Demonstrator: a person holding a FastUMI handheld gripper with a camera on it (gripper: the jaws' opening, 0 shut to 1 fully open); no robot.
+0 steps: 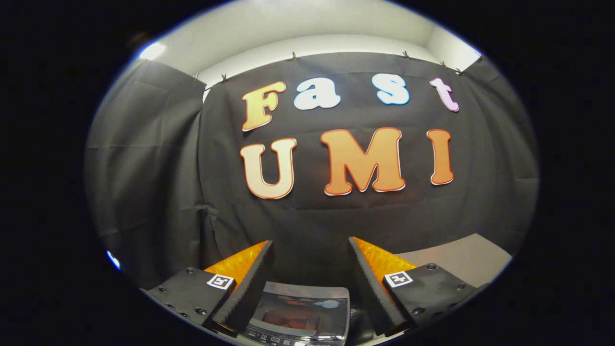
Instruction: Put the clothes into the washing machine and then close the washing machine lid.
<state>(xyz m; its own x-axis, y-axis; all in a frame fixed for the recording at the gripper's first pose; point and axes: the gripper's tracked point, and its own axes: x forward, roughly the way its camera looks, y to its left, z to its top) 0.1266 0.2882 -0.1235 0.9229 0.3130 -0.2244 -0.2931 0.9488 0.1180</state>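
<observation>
Gripper view: gripper [311,247] released, fingers spread with nothing between them, above the washing machine [300,312], lid closed, on the desk [461,259].

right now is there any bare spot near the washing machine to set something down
A bare light tabletop strip shows beyond the right finger, bordered by the black cloth wall. The open gripper grips nothing. Low between its fingers the washing machine with its glossy lid takes the room.
</observation>
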